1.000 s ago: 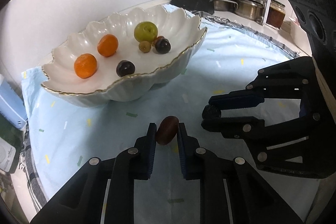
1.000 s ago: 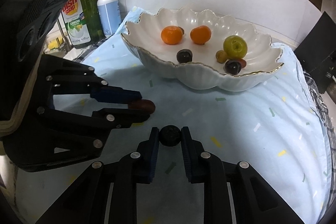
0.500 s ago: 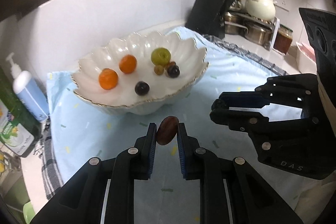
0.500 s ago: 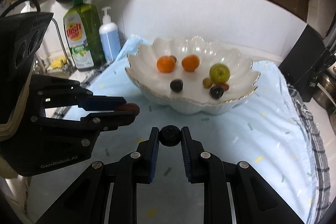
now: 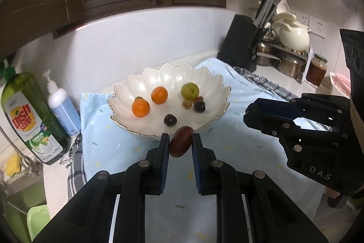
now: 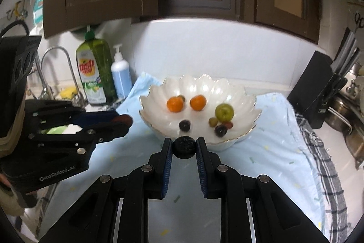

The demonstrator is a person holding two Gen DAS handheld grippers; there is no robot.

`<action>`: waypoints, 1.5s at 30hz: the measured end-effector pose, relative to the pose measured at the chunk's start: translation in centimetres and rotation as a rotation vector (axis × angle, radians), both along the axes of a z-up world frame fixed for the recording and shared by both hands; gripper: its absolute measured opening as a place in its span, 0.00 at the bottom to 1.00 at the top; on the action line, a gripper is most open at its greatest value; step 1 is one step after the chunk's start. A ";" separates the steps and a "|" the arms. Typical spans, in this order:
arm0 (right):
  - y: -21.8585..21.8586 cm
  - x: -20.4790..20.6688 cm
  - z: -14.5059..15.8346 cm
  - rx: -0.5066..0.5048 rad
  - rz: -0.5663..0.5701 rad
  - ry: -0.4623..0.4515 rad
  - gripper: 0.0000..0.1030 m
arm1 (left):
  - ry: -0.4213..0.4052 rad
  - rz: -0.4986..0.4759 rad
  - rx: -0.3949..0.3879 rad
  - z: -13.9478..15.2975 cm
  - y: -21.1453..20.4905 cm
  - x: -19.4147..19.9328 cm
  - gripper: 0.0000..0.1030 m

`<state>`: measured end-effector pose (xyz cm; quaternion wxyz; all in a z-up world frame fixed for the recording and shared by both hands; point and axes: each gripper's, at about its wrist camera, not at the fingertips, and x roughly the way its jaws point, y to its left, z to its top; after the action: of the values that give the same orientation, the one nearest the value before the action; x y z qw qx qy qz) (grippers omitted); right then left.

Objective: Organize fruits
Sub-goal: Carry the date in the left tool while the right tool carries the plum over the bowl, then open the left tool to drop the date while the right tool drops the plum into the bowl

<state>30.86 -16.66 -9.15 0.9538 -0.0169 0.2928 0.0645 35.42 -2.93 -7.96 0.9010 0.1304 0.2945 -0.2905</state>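
The white scalloped bowl [image 5: 127, 85] stands on the light blue cloth [image 5: 227, 147] and contains two orange citrus fruits [image 5: 140, 107], one green apple [image 5: 190, 90], one small olive-green fruit [image 5: 187, 104] and dark round fruits [image 5: 170, 120], one of which touches a small reddish fruit [image 6: 228, 125]. The left gripper [image 5: 180, 142] is clamped on an oblong reddish-brown fruit [image 5: 181, 144], held above the cloth in front of the bowl's near rim. The right gripper [image 6: 183, 147] is clamped on a round black fruit [image 6: 184, 147], likewise held before the near rim, with both grippers side by side and apart.
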 end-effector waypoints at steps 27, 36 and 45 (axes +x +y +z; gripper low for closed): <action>-3.8 6.6 4.8 0.013 -0.002 -0.106 0.22 | -0.064 0.203 -0.078 5.5 -3.2 5.5 0.20; -5.6 11.6 4.5 0.029 -0.001 -0.033 0.22 | -0.027 0.222 -0.062 5.7 -5.5 10.0 0.20; -6.8 17.4 2.4 0.019 0.005 0.063 0.22 | 0.048 0.255 -0.029 3.9 -7.0 16.0 0.20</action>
<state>48.29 -23.42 -6.71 0.9440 -0.0067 0.3222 0.0701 51.40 -9.89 -4.09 0.9251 0.0719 0.3261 -0.1809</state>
